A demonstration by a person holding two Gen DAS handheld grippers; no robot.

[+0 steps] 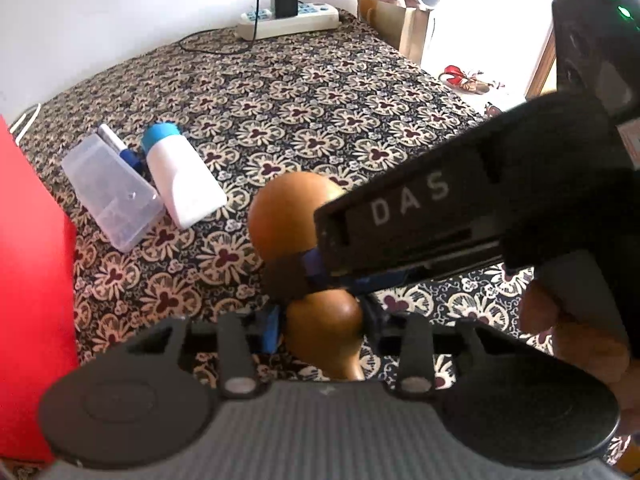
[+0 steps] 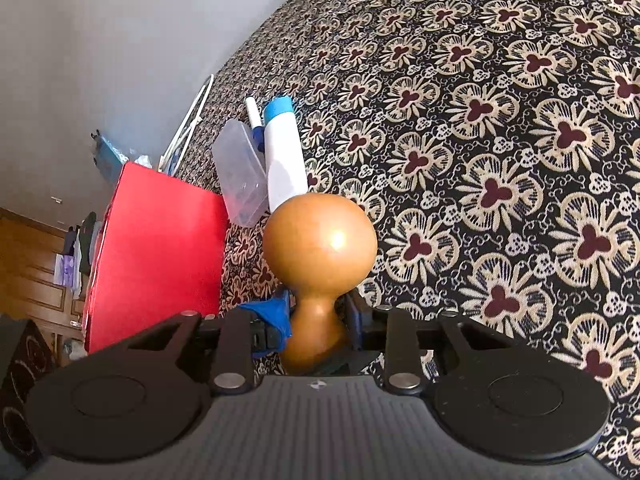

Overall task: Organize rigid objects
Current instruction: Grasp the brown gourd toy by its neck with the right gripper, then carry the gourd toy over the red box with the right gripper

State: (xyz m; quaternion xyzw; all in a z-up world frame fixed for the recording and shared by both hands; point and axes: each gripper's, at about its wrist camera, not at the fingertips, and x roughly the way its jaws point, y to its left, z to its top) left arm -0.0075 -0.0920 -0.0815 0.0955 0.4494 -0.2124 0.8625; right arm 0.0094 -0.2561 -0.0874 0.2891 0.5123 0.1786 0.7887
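A brown two-bulbed gourd (image 1: 292,208) is held just over the patterned cloth (image 1: 320,100). In the left wrist view its small bulb sits between the blue-padded fingers of my left gripper (image 1: 324,320), which touch it on both sides. My right gripper (image 1: 304,280) reaches in from the right and is shut on the gourd's narrow waist. In the right wrist view the gourd (image 2: 320,240) points its big bulb away from me, and the right gripper (image 2: 318,316) clamps the waist. A hand (image 1: 560,328) holds the right gripper's handle.
A clear plastic box (image 1: 112,188), a pen (image 1: 116,144) and a white bottle with a blue cap (image 1: 184,176) lie side by side to the left. A red box (image 1: 32,280) stands at the left edge. A power strip (image 1: 288,20) and a tan box (image 1: 400,24) sit at the back.
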